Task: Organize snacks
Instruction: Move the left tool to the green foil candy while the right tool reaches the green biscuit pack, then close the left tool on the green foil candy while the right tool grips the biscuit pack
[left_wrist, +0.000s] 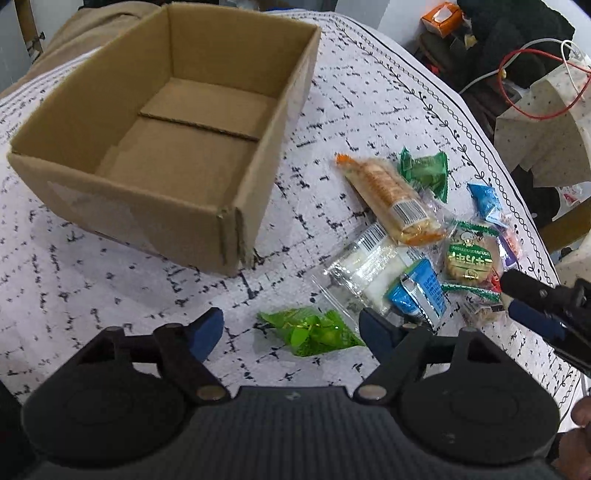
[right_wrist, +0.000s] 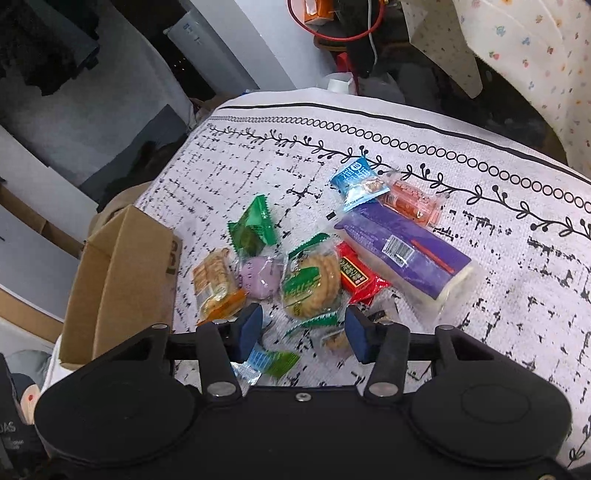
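An open, empty cardboard box (left_wrist: 129, 206) stands on the patterned cloth, left of a heap of wrapped snacks. My left gripper (left_wrist: 291, 323) is open just above the cloth. A green candy packet (left_wrist: 314, 332) lies between its fingers, untouched by the pads. My right gripper (right_wrist: 303, 325) is open over the near end of a round cookie in a green-trimmed wrapper (right_wrist: 310, 284); its pads stand clear of the wrapper. In the left wrist view, the right gripper (left_wrist: 511, 295) reaches in from the right beside that cookie (left_wrist: 469, 258). An orange cracker pack (left_wrist: 391, 199) lies behind.
More snacks lie around: a long purple pack (right_wrist: 399, 251), a red packet (right_wrist: 358, 277), a blue packet (right_wrist: 358, 181), a green packet (right_wrist: 255, 229) and a clear pack with white contents (left_wrist: 369, 269). The table edge (right_wrist: 332, 107) is beyond, with cables and clutter behind.
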